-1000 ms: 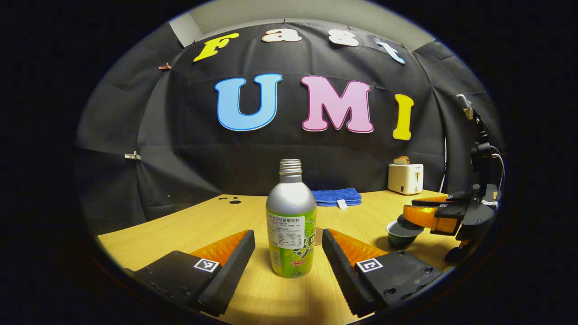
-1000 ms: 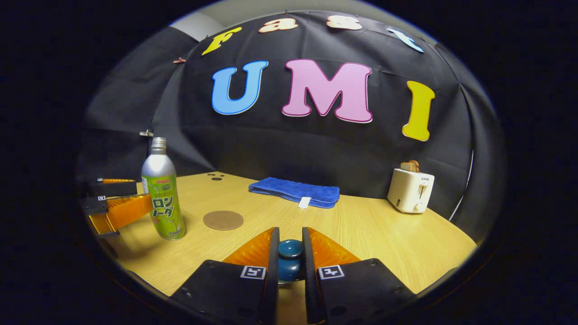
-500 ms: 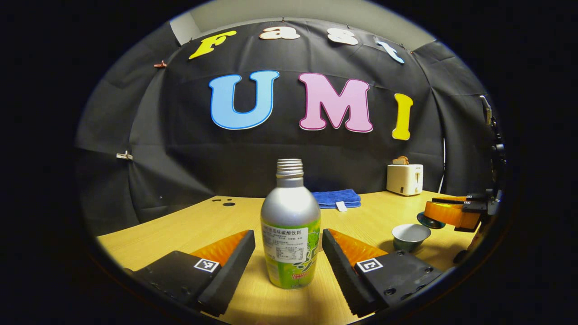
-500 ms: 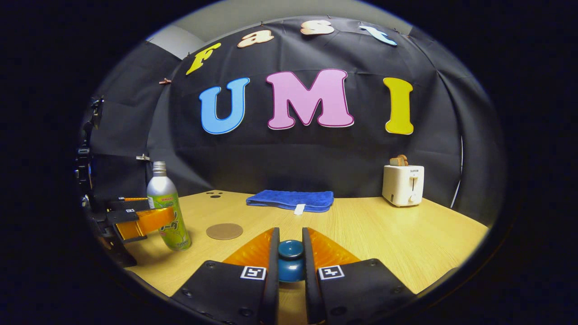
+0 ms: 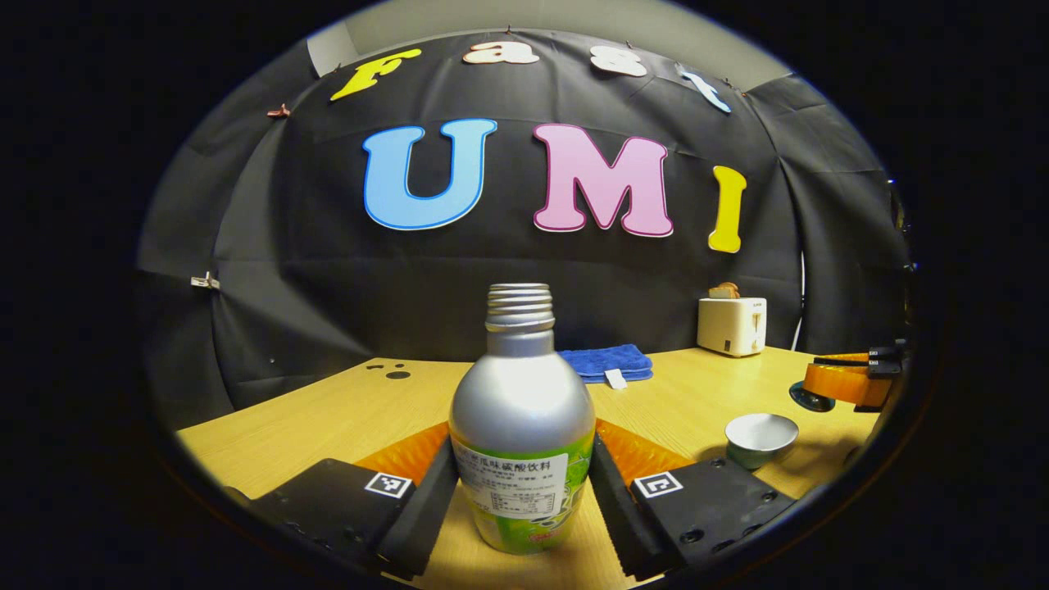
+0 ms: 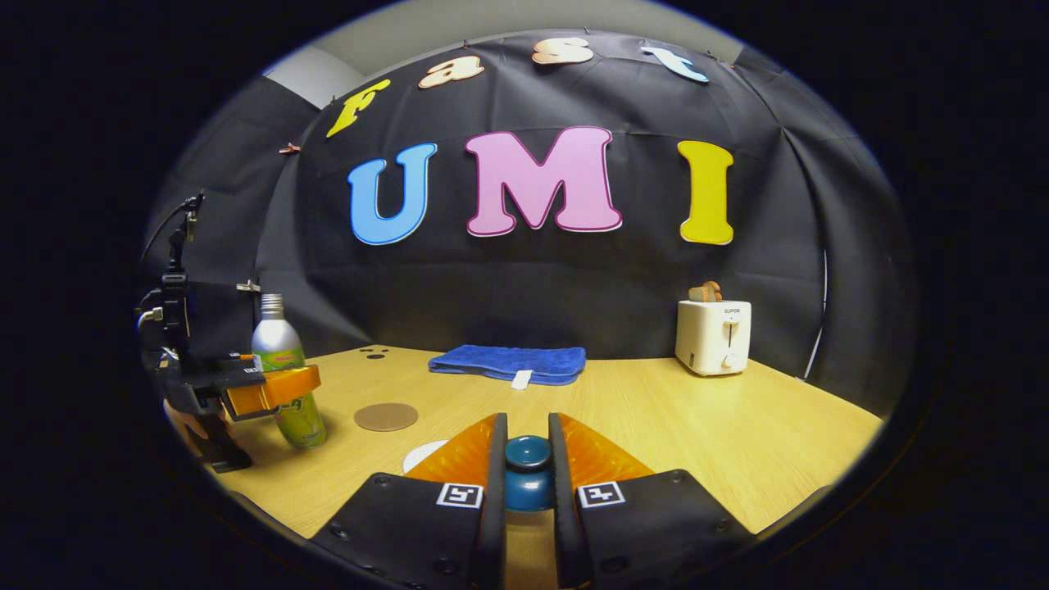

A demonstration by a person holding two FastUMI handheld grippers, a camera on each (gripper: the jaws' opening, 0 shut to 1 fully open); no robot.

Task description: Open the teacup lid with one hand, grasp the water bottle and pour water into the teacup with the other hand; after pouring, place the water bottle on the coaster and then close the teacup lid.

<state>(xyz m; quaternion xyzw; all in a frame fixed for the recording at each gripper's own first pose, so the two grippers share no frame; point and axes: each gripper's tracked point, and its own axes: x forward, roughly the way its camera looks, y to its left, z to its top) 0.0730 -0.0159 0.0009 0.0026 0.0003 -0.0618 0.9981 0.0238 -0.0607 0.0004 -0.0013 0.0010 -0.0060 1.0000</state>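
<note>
Gripping teacup lid [image 6: 526, 475]; water bottle [image 5: 522, 426] between fingers.

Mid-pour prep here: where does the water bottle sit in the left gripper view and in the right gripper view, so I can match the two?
Left gripper view: the water bottle stands bottom centre, between that view's own tongs, on the table.
Right gripper view: the same bottle stands far left, with the other gripper's tongs around it.
Shared landmark: the white toaster at the back right of the table in both.
</note>
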